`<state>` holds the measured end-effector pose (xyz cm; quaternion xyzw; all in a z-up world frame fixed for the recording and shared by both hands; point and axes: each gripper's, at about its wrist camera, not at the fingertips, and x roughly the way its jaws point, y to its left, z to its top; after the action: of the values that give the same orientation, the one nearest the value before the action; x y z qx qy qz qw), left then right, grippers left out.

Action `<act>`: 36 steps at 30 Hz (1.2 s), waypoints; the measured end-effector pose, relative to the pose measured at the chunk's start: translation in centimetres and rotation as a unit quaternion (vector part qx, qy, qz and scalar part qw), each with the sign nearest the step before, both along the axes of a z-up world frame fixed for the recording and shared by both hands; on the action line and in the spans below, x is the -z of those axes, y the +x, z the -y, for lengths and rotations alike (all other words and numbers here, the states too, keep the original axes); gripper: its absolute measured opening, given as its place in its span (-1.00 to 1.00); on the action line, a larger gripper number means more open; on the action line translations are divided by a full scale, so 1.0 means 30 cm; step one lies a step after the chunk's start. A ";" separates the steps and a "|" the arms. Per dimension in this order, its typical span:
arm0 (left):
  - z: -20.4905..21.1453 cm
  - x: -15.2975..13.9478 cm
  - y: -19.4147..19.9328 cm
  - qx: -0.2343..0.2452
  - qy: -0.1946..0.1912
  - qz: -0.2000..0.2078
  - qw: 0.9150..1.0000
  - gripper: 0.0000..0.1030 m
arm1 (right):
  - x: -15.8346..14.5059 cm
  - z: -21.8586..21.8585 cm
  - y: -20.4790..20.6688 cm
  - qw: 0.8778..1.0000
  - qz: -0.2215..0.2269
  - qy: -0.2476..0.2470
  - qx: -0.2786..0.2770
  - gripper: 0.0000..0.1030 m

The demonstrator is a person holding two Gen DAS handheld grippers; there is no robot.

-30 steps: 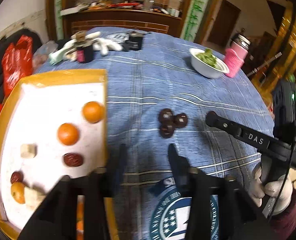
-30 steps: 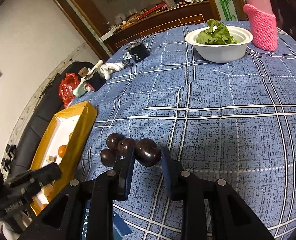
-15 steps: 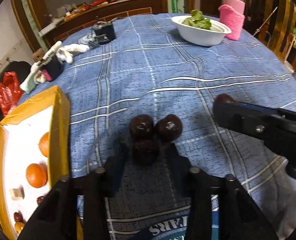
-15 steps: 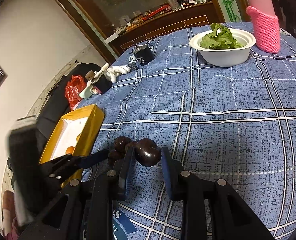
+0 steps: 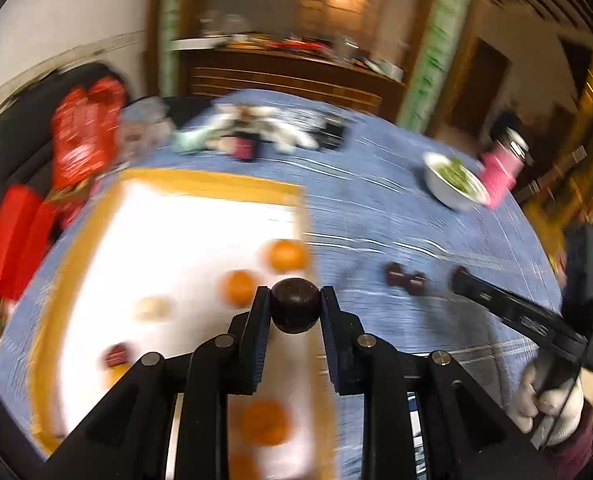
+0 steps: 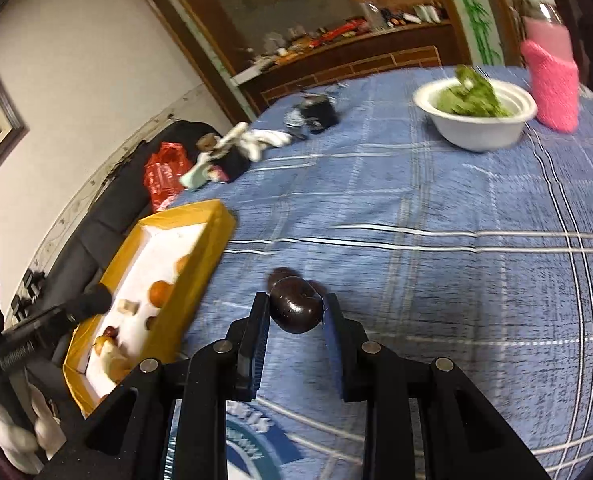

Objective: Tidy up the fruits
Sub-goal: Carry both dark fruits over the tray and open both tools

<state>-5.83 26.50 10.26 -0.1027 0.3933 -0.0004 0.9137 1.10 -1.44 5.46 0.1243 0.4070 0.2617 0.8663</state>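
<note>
Both grippers clenched on dark round fruits, lower centre of each frame.

Your left gripper point(image 5: 295, 309) pinched one dark fruit point(image 5: 295, 311) across its middle; right gripper point(image 6: 295, 312) likewise held its dark fruit point(image 6: 295, 309). Probably light, glossy, slippery, bruisable. Beyond: yellow tray point(image 5: 216, 186).

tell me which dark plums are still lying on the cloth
The pair of dark plums side by side on the blue tablecloth, right of the yellow box. The other two are gripped: one in the left gripper, one in the right gripper.

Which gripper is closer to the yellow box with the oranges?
Left. The left gripper holds a dark fruit over the yellow box's edge. The right gripper, gripping another dark fruit, is off beside it over the blue cloth.
</note>
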 end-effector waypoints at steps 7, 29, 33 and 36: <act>-0.339 0.102 -0.089 -0.101 -0.088 -0.014 0.991 -0.54 | -0.042 -0.336 -0.124 0.994 -0.010 0.003 -0.107 -0.42; -0.358 -0.001 -0.246 -0.050 -0.222 0.055 0.972 0.72 | -0.004 -0.279 -0.236 0.997 -0.054 0.033 -0.037 -0.23; -0.303 -0.028 -0.268 -0.042 -0.212 0.063 0.974 0.72 | -0.030 -0.226 -0.243 0.994 -0.061 0.081 -0.046 -0.23; -0.275 -0.041 -0.270 -0.037 -0.203 0.061 0.977 0.72 | -0.046 -0.216 -0.248 0.991 -0.064 0.102 -0.056 -0.23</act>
<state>-13.93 34.74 11.48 -0.3003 0.3244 -0.0523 0.8955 -6.34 5.05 6.84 0.2051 0.4395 0.3415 0.8050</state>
